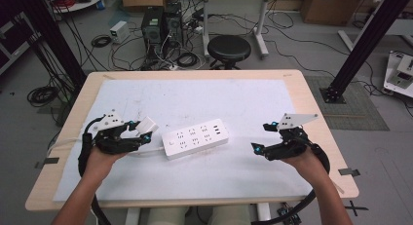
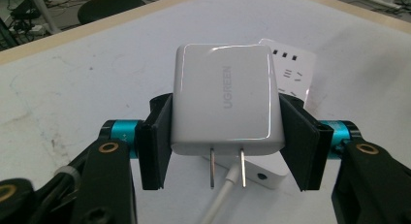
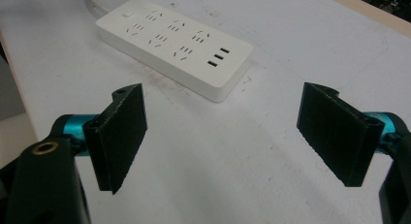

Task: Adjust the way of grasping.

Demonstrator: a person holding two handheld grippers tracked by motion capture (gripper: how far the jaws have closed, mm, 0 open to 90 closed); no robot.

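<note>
The left gripper [image 2: 225,151] pinches a white charger [image 2: 224,99] by its flat sides, prongs toward the camera, lifted just left of the power strip [image 1: 196,138]. The strip's long axis runs across the table between both hands. The right gripper [image 3: 232,136] hovers spread and empty

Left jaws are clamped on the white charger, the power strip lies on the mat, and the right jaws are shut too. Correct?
Not quite. The right gripper has its jaws wide apart with nothing between them, as the right gripper view shows. The rest holds: the left gripper is clamped on the white charger, and the power strip lies on the mat.
</note>
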